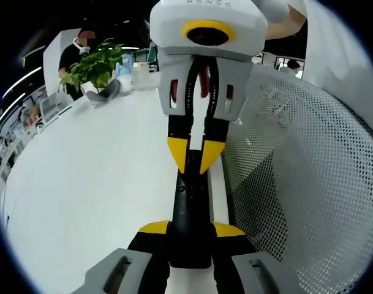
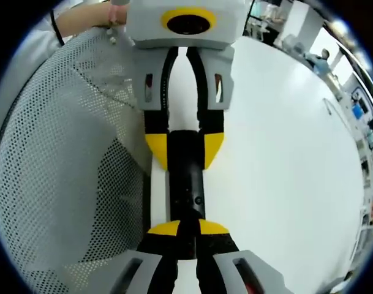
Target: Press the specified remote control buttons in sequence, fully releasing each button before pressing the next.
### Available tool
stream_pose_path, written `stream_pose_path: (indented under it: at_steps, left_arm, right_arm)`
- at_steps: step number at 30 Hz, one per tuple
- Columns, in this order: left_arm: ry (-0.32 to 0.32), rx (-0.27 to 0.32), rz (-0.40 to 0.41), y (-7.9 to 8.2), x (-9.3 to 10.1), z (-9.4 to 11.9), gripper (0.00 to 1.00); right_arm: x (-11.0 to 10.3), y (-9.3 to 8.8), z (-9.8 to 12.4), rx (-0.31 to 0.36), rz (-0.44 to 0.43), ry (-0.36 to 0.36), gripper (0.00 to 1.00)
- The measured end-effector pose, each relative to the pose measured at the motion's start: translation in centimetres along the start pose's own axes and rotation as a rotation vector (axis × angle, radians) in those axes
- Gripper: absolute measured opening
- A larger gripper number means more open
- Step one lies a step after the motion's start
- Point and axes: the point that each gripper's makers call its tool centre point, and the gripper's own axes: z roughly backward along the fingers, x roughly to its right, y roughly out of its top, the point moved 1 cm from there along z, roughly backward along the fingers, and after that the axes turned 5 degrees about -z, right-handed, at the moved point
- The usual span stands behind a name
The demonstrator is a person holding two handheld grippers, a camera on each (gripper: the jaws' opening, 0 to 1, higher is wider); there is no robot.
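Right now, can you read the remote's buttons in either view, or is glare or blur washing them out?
Left gripper view: remote sharp but near-black, buttons barely legible; white table bright, not blown out. Right gripper view: same dark remote, one small button glint; fisheye bows the mesh chair back.

1. We see a slim black remote control (image 1: 191,214) lying lengthwise along the edge of a white table (image 1: 94,184).
2. Its near end sits clamped between yellow-tipped jaws in the left gripper view.
3. Small round buttons mark its glossy top face.
4. In the right gripper view the remote control (image 2: 186,184) is again held at both ends.
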Motion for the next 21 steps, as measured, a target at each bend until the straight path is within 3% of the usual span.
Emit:
stream_pose_path:
  at_steps: [10,16,21]
  left_arm:
    - [0.000,0.000,-0.004,0.01,0.04,-0.04,0.25]
    - [-0.003,-0.001,-0.003,0.00,0.05,-0.02,0.25]
    - [-0.003,0.000,-0.007,-0.01,0.05,0.00,0.25]
  right_arm:
    - [-0.03,0.01,0.08,0.028,0.061,-0.024,0.06]
    - [0.16,0.17,0.12,0.095,-0.085,-0.024,0.05]
    - [0.17,0.34,0.08,0.097,-0.111,-0.022,0.05]
